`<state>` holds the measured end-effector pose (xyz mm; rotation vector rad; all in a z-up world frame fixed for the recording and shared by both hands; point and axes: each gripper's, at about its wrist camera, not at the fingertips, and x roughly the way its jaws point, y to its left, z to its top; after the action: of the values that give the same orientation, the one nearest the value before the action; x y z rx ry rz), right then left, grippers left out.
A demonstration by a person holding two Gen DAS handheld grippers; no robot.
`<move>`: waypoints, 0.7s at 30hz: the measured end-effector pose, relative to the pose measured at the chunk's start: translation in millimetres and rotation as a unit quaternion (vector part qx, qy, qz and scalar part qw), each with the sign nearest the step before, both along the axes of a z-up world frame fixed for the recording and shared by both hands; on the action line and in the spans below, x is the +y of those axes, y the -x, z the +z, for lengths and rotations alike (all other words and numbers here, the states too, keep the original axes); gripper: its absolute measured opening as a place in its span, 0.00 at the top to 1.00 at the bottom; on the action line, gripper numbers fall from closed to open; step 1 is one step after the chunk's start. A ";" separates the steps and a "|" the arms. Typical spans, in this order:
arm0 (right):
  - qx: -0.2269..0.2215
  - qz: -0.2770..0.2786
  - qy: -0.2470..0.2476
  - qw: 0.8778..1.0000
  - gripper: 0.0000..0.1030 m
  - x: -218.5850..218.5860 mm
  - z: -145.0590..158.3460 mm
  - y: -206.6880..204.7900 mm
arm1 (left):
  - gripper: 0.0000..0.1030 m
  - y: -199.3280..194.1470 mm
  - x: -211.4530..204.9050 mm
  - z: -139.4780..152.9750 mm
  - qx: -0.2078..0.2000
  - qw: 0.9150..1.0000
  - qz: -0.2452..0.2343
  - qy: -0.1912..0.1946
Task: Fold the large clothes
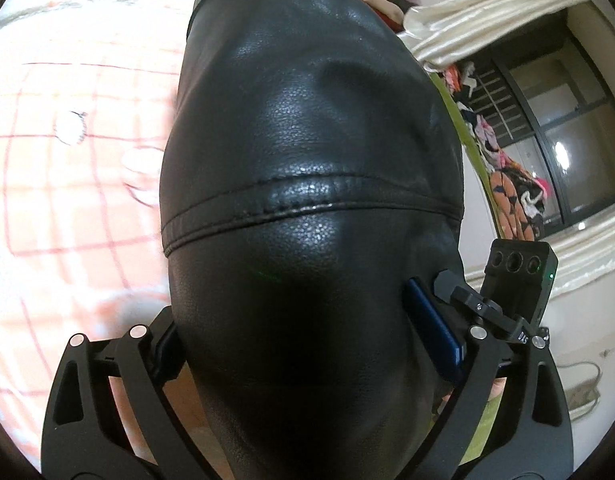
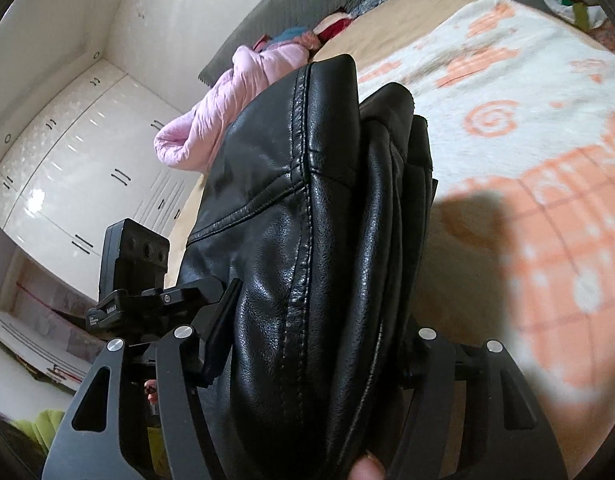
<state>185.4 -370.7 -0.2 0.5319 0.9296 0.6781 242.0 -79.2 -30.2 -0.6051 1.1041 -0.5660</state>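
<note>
Both grippers clamped on black leather jacket [image 1: 307,200], held above bed.

Left gripper [image 1: 307,352] spread wide around a thick bundle of jacket, pads pressed to both sides. Right gripper [image 2: 311,344] at medium width, gripping stacked folds along a stitched seam. Below: orange-and-white patterned blanket [image 2: 527,120]. Beyond: pink garment [image 2: 227,100], white wardrobe [image 2: 75,160].

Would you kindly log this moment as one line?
left tool: shut on black leather jacket | right tool: shut on black leather jacket | held above patterned blanket
</note>
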 end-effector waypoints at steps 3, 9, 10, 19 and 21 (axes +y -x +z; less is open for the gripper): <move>-0.003 -0.008 0.002 1.000 0.42 -11.8 -0.1 15.5 | 0.14 4.3 -12.2 0.8 -0.003 1.000 -0.009 -0.003; -0.003 -0.003 0.009 1.000 0.42 3.0 -2.9 20.5 | 0.15 5.0 -6.8 -0.4 0.001 1.000 -0.005 -0.010; -0.002 0.000 0.009 1.000 0.42 10.6 -3.2 15.5 | 0.15 4.5 -2.5 -1.8 0.004 1.000 -0.001 -0.011; 0.015 0.022 0.006 1.000 0.42 58.6 -21.9 -8.2 | 0.15 6.1 42.6 -13.8 0.023 0.999 0.026 -0.029; 0.024 0.023 0.006 0.999 0.42 62.0 -28.0 -9.3 | 0.15 5.7 46.2 -18.3 0.032 0.999 0.029 -0.028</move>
<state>194.7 -308.7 -28.1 0.5198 0.9924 0.7034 236.3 -33.0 -48.5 -0.6079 1.1550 -0.4664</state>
